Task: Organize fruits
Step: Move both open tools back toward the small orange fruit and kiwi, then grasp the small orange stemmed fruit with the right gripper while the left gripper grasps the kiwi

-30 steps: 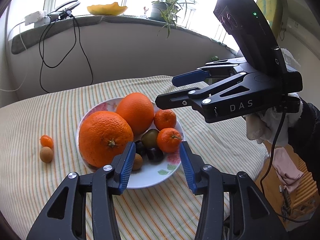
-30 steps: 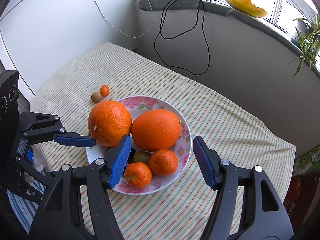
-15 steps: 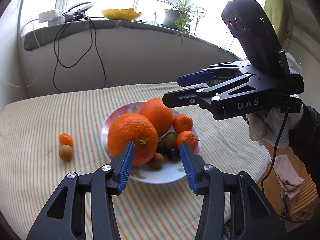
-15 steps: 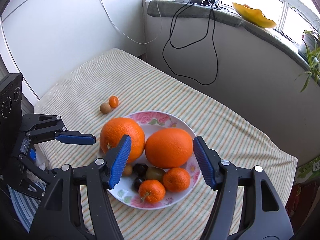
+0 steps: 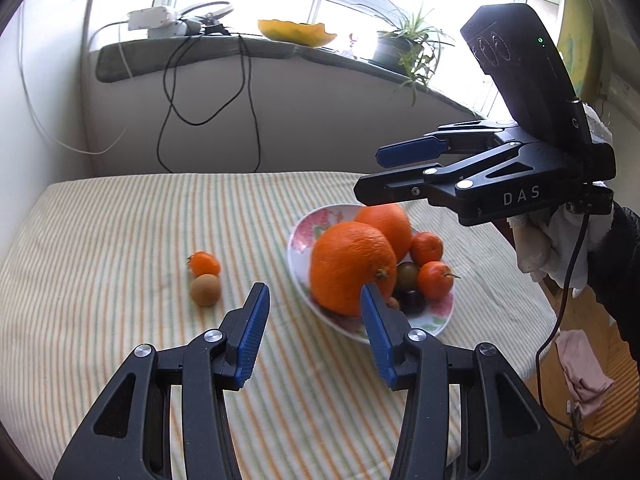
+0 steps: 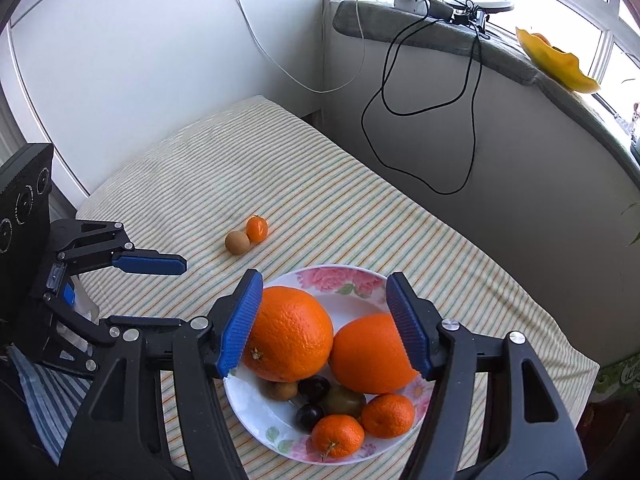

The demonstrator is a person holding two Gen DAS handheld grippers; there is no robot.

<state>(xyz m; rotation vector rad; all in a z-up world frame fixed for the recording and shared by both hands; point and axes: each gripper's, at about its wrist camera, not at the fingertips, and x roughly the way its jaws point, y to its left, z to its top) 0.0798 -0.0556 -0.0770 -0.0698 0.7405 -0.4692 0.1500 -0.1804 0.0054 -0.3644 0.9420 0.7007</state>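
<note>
A flowered plate (image 5: 304,232) (image 6: 340,276) on the striped tablecloth holds two big oranges (image 5: 352,268) (image 6: 288,332), two mandarins (image 5: 436,280) (image 6: 338,436) and several small dark and green fruits (image 6: 344,400). Left of the plate, a small mandarin (image 5: 205,264) (image 6: 257,228) and a brown round fruit (image 5: 205,290) (image 6: 237,242) lie loose on the cloth. My left gripper (image 5: 312,288) hovers open and empty between the loose pair and the plate. Above the plate my right gripper (image 6: 324,276) (image 5: 370,174) is open, with the oranges below it untouched.
The windowsill behind carries a yellow bowl (image 5: 296,32), a potted plant (image 5: 400,46) and a power strip (image 5: 156,22), with black cables (image 5: 248,120) hanging down the wall. The table edge drops off at the right, beside a gloved hand (image 5: 548,248).
Both grippers have swung left: the plate slid right in the left wrist view and down in the right wrist view, and the loose fruits came nearer the centre. Jaw openings look the same.
</note>
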